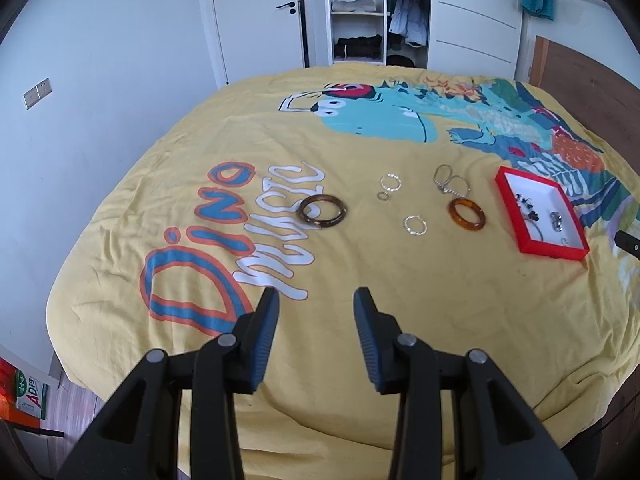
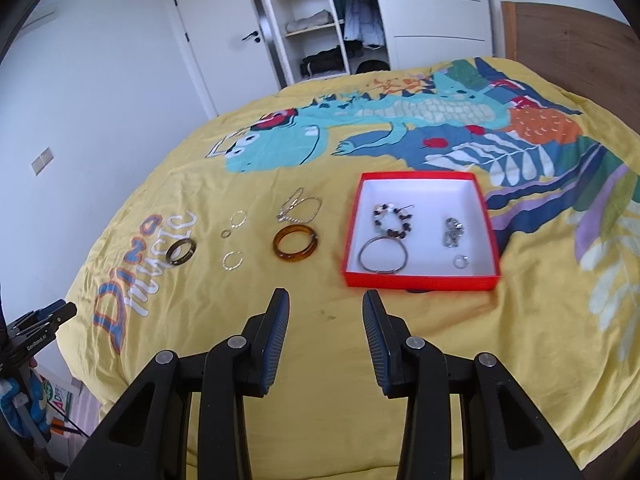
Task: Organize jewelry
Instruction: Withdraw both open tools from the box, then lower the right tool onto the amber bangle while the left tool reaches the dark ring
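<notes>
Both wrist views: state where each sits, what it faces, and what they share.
Left wrist: on the left gripper, jaws open, angled down over the bed toward the dark bangle.
Right wrist: on the right gripper, jaws open, facing the red box; the left gripper shows at its left edge.
Shared: yellow bedspread, amber bangle, box, wardrobe.

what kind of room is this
Most likely a bedroom: the jewelry lies on a bed with a yellow dinosaur-print cover, an open white wardrobe holds folded clothes and hanging jackets, and a wooden headboard stands at the far right.
</notes>
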Demonstrator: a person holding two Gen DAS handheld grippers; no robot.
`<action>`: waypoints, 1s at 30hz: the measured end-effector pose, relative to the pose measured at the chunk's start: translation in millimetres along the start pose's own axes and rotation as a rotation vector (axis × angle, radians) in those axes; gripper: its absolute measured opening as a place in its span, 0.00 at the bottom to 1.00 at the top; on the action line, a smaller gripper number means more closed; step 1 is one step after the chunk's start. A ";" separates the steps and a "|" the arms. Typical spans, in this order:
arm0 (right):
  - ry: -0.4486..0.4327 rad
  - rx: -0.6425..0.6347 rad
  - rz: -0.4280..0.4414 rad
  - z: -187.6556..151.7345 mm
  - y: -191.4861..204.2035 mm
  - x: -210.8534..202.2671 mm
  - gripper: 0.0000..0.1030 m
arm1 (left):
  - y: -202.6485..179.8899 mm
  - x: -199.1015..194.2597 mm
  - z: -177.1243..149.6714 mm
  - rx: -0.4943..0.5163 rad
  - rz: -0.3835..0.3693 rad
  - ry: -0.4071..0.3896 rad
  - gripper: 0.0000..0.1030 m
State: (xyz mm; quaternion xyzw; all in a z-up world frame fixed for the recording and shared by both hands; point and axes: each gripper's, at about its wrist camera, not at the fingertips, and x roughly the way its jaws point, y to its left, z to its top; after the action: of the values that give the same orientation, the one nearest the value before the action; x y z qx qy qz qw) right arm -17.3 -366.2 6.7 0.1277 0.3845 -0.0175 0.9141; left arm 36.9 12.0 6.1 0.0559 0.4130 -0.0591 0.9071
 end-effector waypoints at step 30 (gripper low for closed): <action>0.222 -0.105 0.099 33.2 44.7 179.2 0.37 | -32.9 156.6 49.8 0.000 -0.120 0.175 0.36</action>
State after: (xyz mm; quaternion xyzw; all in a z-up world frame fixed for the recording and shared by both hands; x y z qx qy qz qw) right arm 137.7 -319.4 -88.0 0.0998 0.4769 0.0619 0.8711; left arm 170.9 -37.5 -81.4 0.0361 0.4932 -0.1084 0.8624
